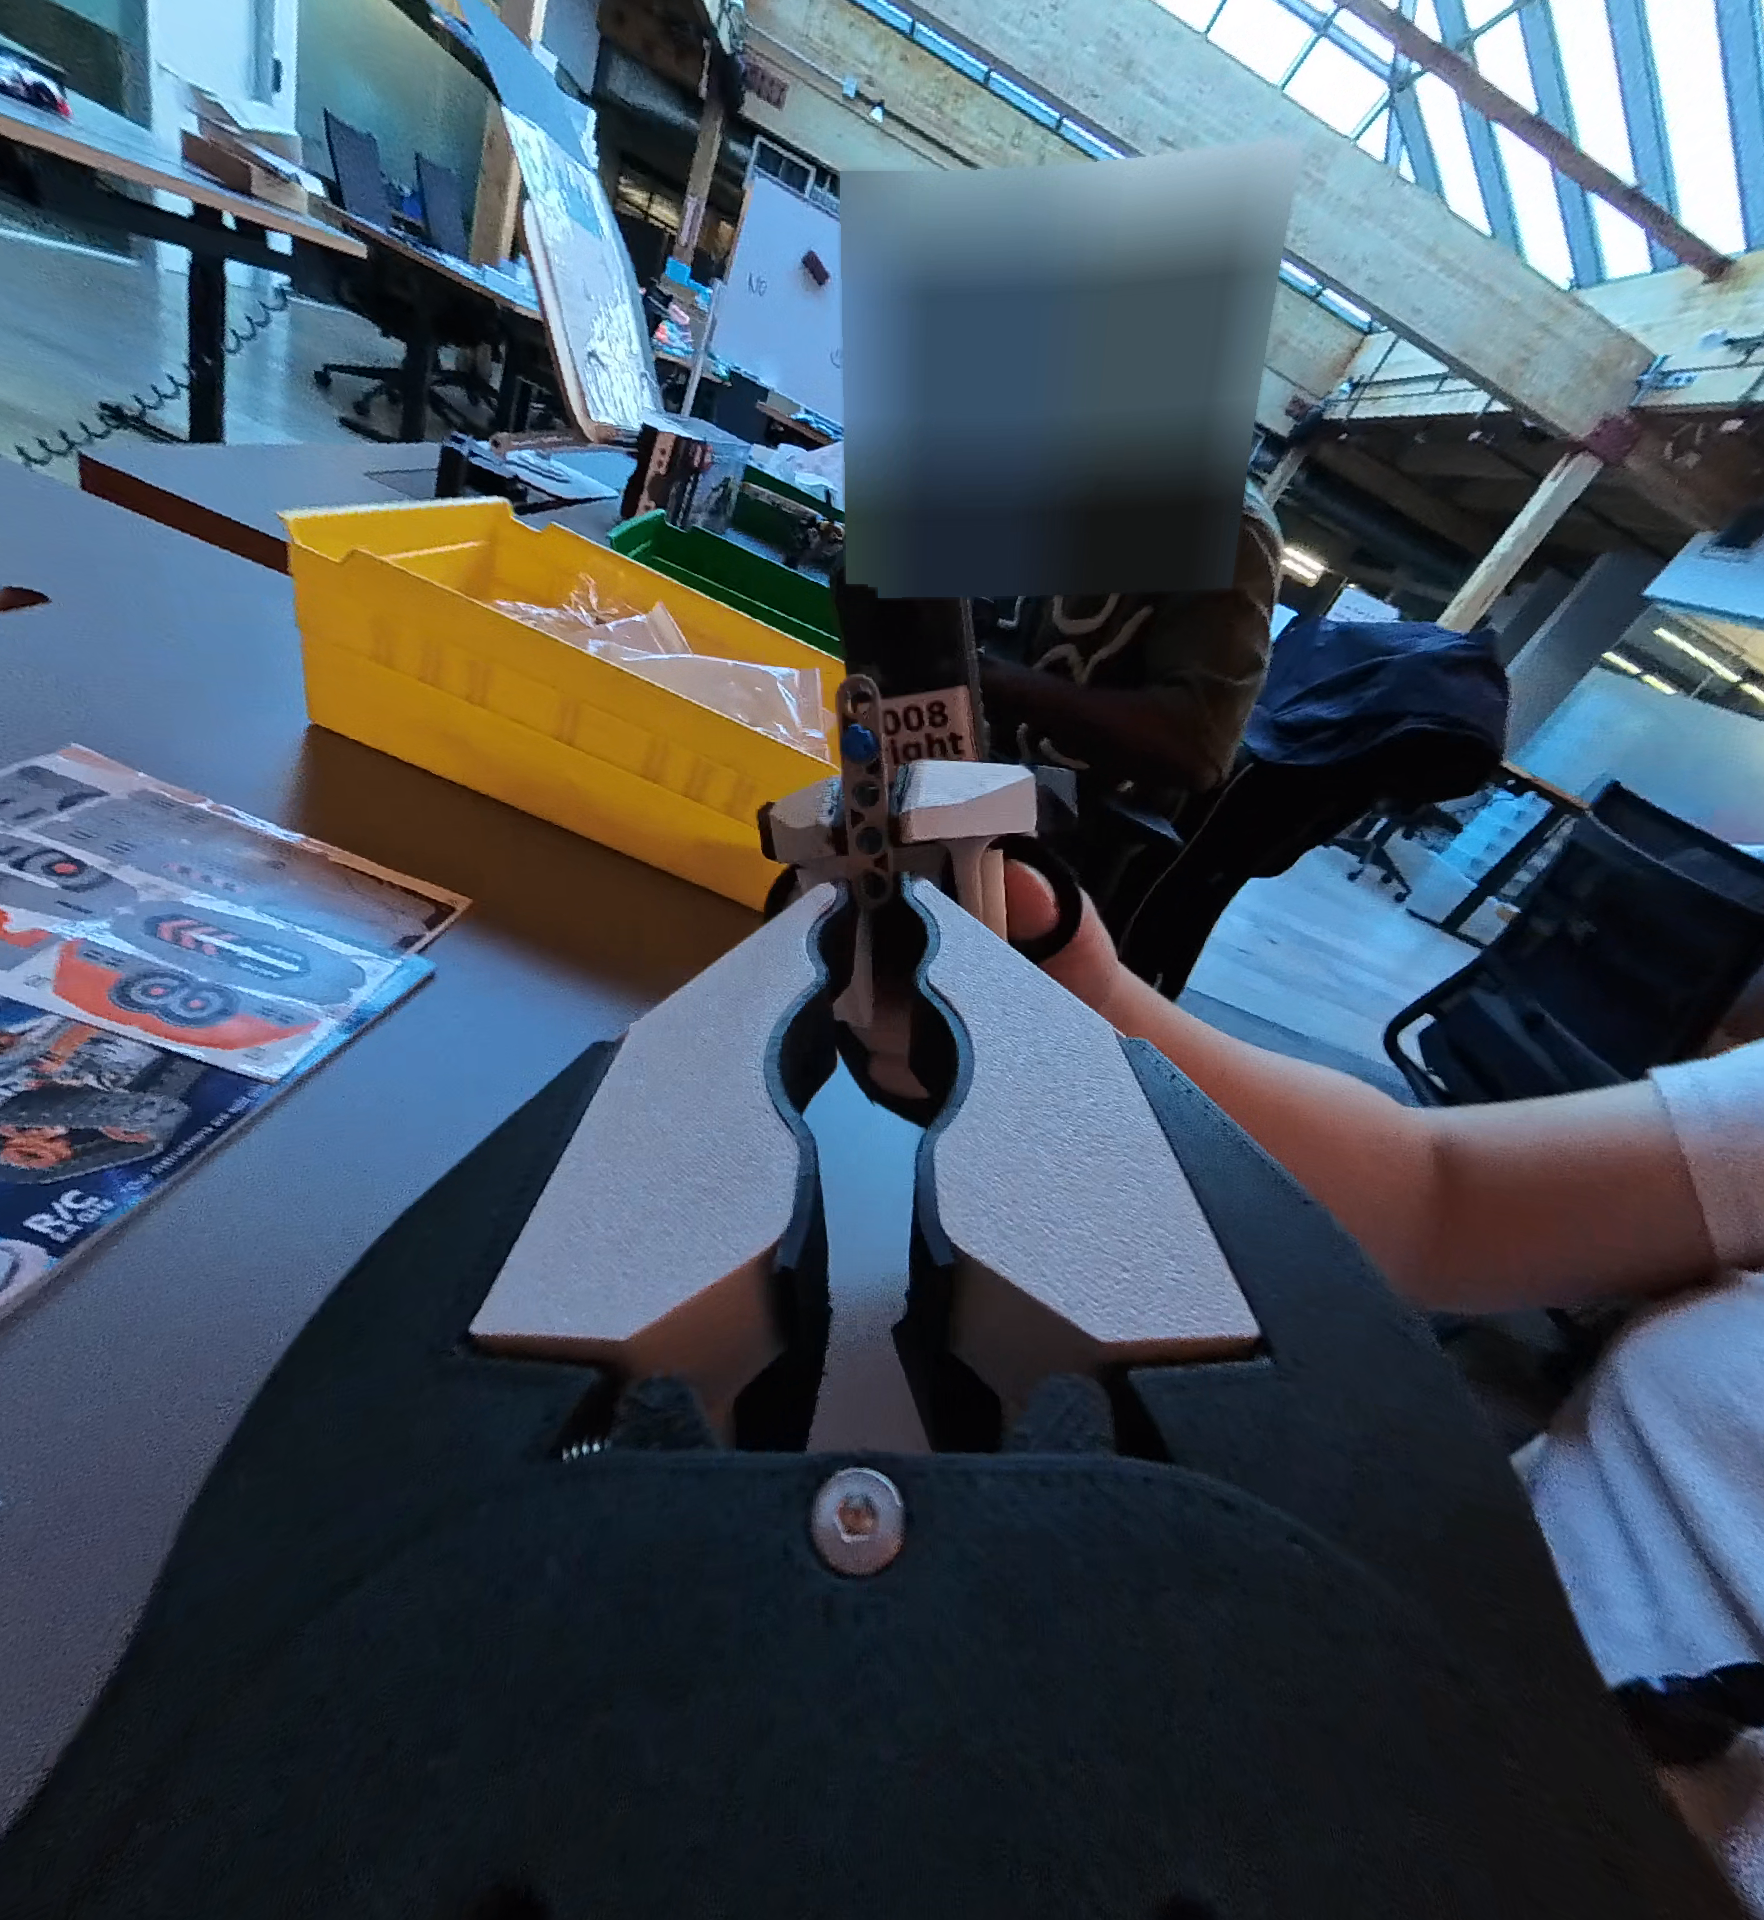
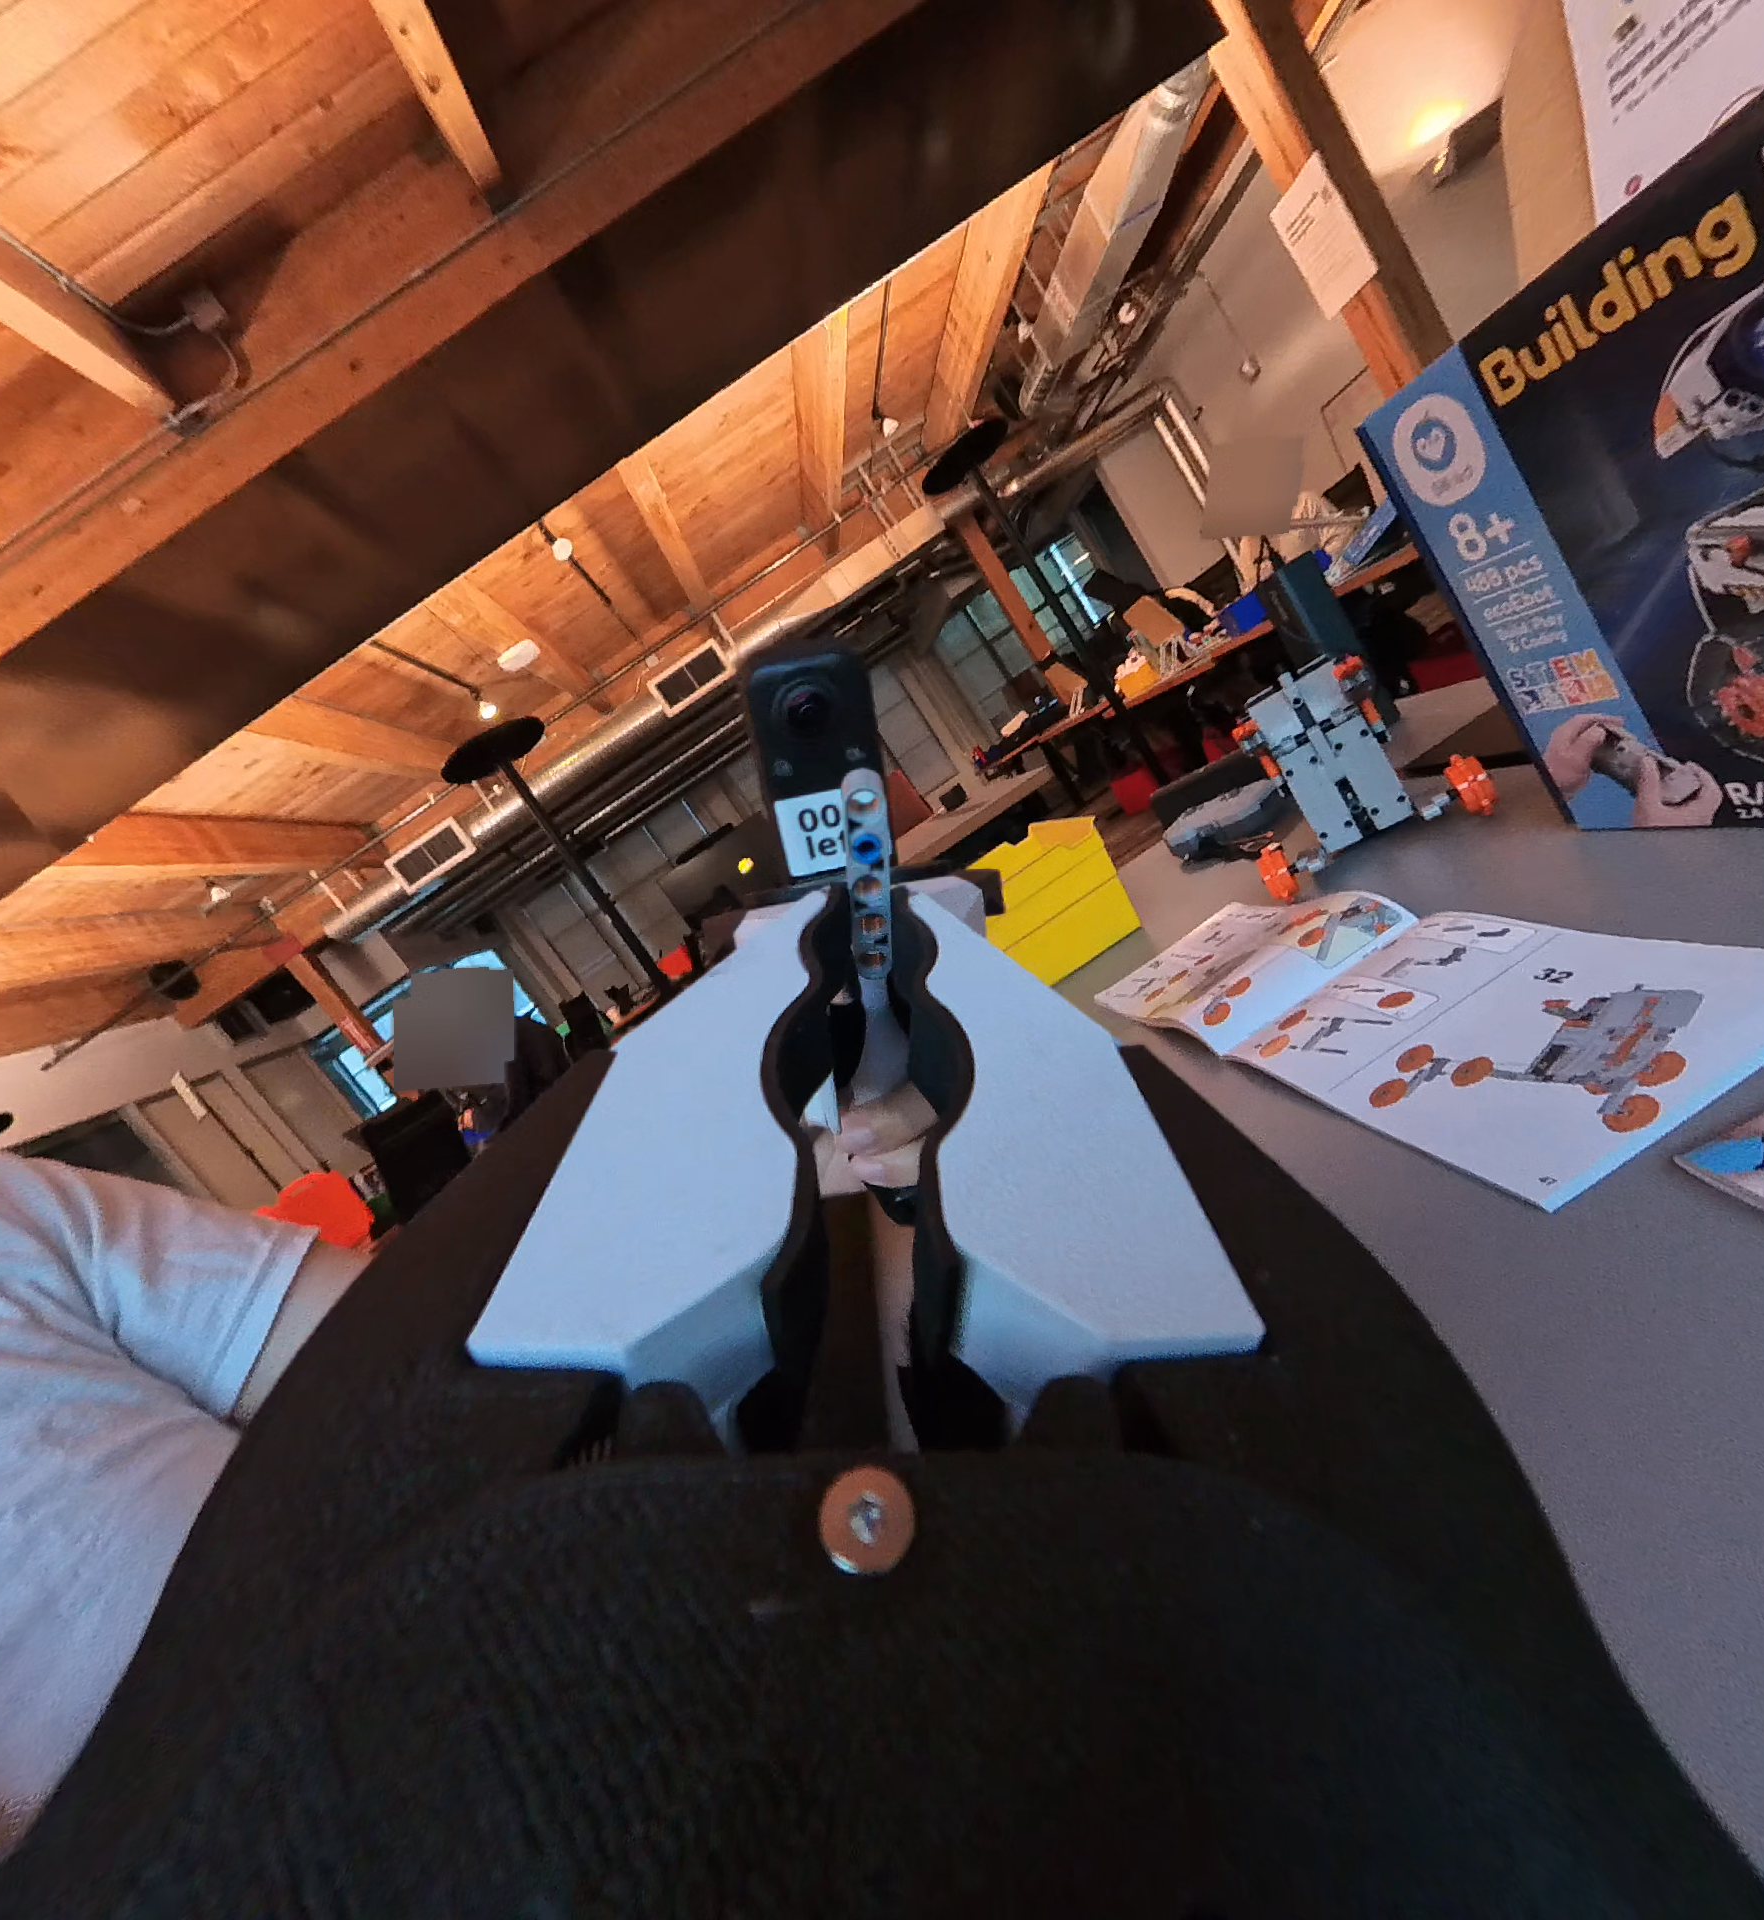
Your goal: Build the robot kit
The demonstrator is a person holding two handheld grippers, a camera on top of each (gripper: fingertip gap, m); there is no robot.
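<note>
A thin grey beam with a row of holes (image 1: 865,821) stands upright between the two grippers, which face each other above the dark table (image 1: 161,665). A blue pin (image 1: 857,742) sits in one of its upper holes. My left gripper (image 1: 870,902) is shut on the beam's lower end. My right gripper (image 1: 893,821), held by a hand, pinches the beam from the far side. In the right wrist view my right gripper (image 2: 865,927) is shut on the beam (image 2: 867,904), the blue pin (image 2: 864,844) shows above the tips, and the left gripper's camera (image 2: 807,717) is just behind.
A yellow bin (image 1: 504,717) with clear plastic bags and a green bin (image 1: 712,561) stand behind. A sticker sheet and booklet (image 1: 130,935) lie at left. In the right wrist view are a kit box (image 2: 1636,540), a part-built grey model with orange wheels (image 2: 1325,769) and an open instruction booklet (image 2: 1480,1029). Left and right tips are no more than a few centimetres apart.
</note>
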